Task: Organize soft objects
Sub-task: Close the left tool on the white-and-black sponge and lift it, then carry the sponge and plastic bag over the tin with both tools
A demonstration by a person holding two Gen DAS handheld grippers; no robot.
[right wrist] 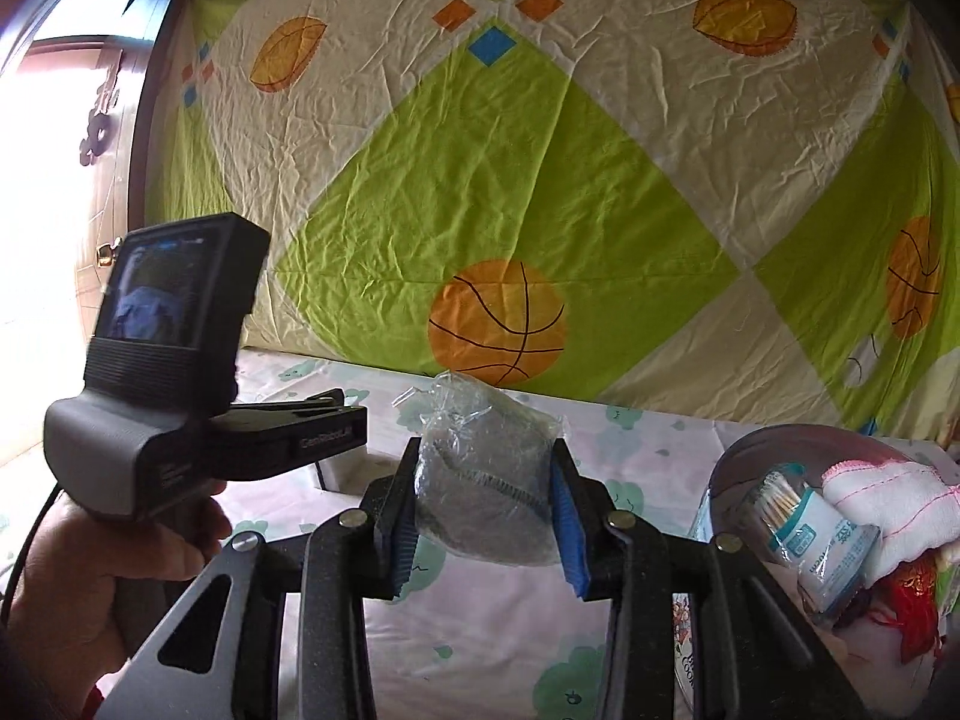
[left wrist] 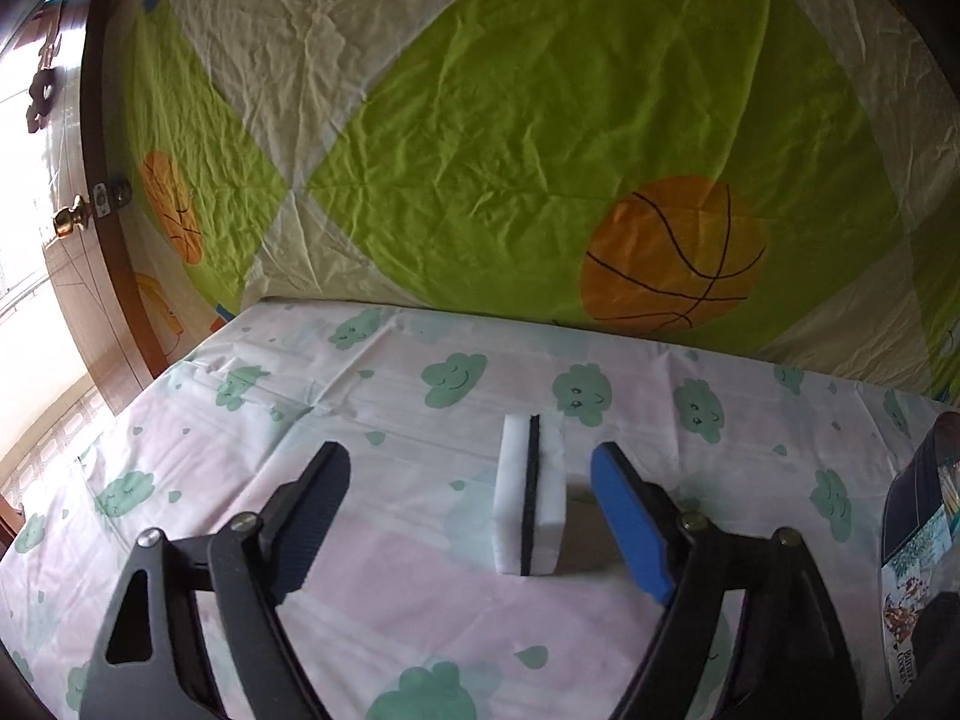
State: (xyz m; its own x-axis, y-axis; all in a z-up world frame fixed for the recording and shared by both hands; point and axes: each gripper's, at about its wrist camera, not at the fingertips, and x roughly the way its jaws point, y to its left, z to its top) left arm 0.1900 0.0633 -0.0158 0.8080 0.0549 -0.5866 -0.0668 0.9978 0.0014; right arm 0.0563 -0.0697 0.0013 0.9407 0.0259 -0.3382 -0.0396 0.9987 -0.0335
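Observation:
A white sponge (left wrist: 531,504) with a black strip down its middle stands on edge on the cloud-print cloth (left wrist: 384,588). My left gripper (left wrist: 471,457) is open around it: the sponge sits nearer the blue pad, and neither pad touches it. In the right wrist view, my right gripper (right wrist: 487,453) is shut on a clear plastic bag (right wrist: 480,480) that holds something grey and soft, lifted above the cloth. At the left of that view, a hand (right wrist: 90,588) holds the left gripper's handle.
A round tin (right wrist: 720,480) at the right holds a tube of cotton swabs (right wrist: 804,534), a white cloth with pink stitching (right wrist: 894,498) and something red (right wrist: 915,606). A green and cream basketball quilt (left wrist: 510,120) hangs behind. A wooden door (left wrist: 72,276) is at the left.

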